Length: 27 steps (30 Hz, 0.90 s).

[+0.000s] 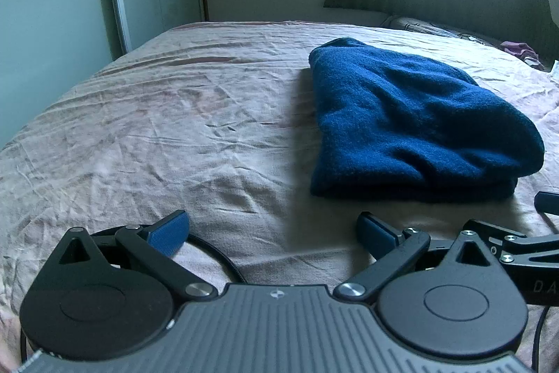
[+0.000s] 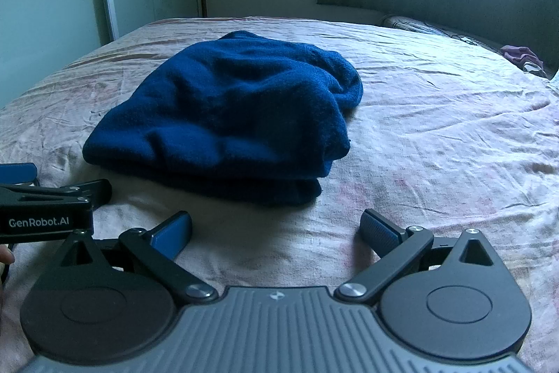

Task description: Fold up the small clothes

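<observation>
Folding looks almost done: in the left wrist view the blue cloth (image 1: 415,124) lies doubled on the bed (image 1: 157,128), ahead and to the right. A last fold would need both near corners lifted evenly. The left hand-held gripper (image 1: 272,229) is wide apart, holding nothing.

In the right wrist view the cloth (image 2: 230,114) lies ahead-left; the right hand-held gripper (image 2: 276,228) is also wide apart and empty.

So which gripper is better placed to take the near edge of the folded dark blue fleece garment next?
Right, marginally. The right gripper is open, with the folded dark blue fleece garment nearly ahead; from the open left gripper it lies off right.
</observation>
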Each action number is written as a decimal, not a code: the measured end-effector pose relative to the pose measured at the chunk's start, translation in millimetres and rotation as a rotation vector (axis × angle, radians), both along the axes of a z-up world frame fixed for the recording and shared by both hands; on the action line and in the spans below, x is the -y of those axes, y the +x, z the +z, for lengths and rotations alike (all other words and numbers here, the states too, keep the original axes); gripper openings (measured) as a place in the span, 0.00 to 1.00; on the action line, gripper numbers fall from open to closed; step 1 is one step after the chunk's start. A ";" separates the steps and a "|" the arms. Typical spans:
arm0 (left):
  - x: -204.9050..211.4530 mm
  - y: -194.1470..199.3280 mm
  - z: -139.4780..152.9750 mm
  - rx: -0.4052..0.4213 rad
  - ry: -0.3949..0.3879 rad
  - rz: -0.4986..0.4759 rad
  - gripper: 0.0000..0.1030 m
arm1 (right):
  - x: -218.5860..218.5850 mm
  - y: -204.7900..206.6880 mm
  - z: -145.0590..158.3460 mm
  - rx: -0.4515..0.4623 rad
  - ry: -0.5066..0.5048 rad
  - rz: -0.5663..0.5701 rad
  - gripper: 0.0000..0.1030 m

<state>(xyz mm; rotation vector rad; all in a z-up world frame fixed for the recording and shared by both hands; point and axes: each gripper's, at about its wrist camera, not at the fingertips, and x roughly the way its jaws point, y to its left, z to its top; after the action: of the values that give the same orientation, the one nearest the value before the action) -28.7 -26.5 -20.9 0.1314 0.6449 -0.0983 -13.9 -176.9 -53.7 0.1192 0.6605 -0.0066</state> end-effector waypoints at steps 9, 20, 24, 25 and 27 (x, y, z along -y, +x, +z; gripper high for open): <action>-0.7 0.0 -0.6 -0.001 -0.002 0.000 1.00 | -0.6 -0.2 -0.3 -0.001 -0.001 0.000 1.00; 0.4 -1.6 0.6 0.001 0.001 0.001 1.00 | 0.1 0.2 0.7 -0.005 -0.002 0.004 1.00; 0.9 -5.7 4.5 -0.001 0.000 -0.002 0.99 | 6.6 -4.5 6.4 -0.010 0.076 -0.006 1.00; 0.9 -6.6 5.8 -0.004 -0.001 -0.003 0.99 | 9.3 -7.0 9.2 -0.006 0.110 0.000 1.00; 0.7 -8.5 8.4 -0.011 -0.006 -0.004 0.99 | 9.6 -9.8 13.6 -0.002 0.126 0.006 1.00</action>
<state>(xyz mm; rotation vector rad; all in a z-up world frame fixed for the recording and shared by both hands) -37.2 -27.2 -12.5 0.1267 0.6554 -0.1044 -23.7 -186.5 -40.1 0.2382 0.6637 0.0408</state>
